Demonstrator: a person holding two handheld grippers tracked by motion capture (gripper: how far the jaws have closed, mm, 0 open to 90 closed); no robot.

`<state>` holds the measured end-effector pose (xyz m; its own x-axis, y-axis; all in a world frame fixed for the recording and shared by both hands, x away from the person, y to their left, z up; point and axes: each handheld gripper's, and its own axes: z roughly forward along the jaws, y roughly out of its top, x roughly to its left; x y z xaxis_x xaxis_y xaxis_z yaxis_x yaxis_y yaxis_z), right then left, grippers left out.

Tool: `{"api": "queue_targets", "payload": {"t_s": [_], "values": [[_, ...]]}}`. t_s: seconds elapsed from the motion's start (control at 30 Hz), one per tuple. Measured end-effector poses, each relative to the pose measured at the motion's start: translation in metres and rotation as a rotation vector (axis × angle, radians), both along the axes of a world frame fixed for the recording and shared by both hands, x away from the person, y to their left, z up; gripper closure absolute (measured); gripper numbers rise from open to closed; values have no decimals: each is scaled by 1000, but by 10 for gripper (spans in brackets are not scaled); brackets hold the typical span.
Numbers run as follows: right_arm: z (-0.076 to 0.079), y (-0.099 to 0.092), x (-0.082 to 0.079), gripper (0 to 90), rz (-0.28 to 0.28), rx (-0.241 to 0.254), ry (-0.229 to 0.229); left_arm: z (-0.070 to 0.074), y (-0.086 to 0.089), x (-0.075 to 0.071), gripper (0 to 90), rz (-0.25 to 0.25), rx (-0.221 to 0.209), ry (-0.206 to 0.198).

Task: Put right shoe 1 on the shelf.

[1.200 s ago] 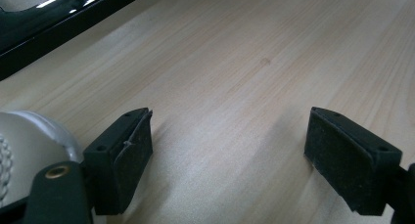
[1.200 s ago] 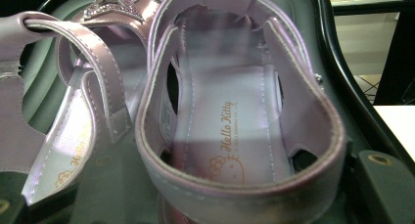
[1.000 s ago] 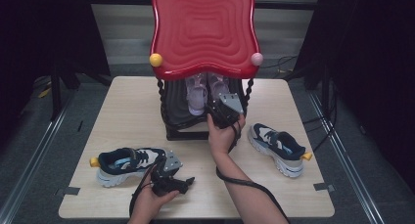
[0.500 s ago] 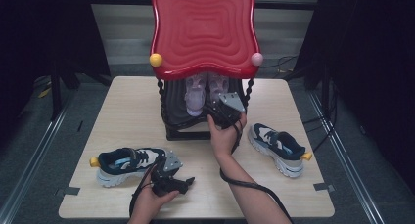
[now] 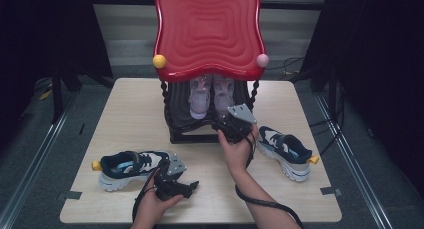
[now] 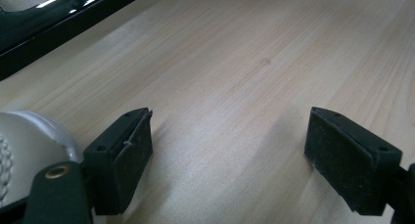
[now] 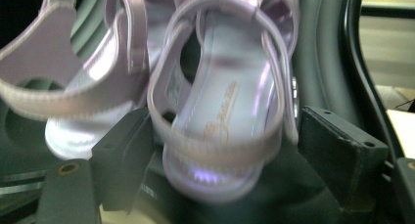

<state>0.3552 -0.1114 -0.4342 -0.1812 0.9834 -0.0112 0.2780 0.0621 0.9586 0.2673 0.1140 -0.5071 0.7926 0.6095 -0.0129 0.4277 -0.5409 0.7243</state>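
Two lilac strap sandals (image 5: 200, 96) (image 5: 223, 94) stand side by side on the black lower shelf (image 5: 177, 114) of a stand with a red wavy top (image 5: 207, 29). My right gripper (image 5: 223, 123) is at the shelf's front edge. In the right gripper view its jaws (image 7: 222, 121) stand open around the heel of one sandal (image 7: 220, 101). They have just been opening, and the right pad is clear of the strap. The other sandal (image 7: 88, 87) lies to its left. My left gripper (image 5: 192, 185) rests low and open over bare wood (image 6: 230, 116).
A blue and white sneaker (image 5: 127, 166) lies on the light wooden table (image 5: 130, 109) beside my left gripper, and its pale toe (image 6: 29, 136) shows in the left gripper view. A matching sneaker (image 5: 285, 149) lies at the right. Dark curtains flank the table.
My right gripper has drawn back a little from the shelf toward the near side, leaving the sandal in place. The left gripper has kept still.
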Motion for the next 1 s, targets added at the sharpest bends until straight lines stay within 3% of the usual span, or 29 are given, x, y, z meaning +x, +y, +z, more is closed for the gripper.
{"api": "queue_targets", "payload": {"t_s": [0.1,0.33,0.53,0.8,1.0], "values": [[-4,-2,-2,307,11,-11,11,0,0,0,175,-1,0,0],[-2,-2,-1,428,14,-3,12,0,0,0,175,2,-4,1],[-1,0,3,438,11,-18,8,0,0,0,175,3,-4,1],[-1,2,4,456,22,5,11,0,0,0,175,2,-4,1],[-2,1,4,426,30,-4,12,0,0,0,175,0,-1,0]]}}
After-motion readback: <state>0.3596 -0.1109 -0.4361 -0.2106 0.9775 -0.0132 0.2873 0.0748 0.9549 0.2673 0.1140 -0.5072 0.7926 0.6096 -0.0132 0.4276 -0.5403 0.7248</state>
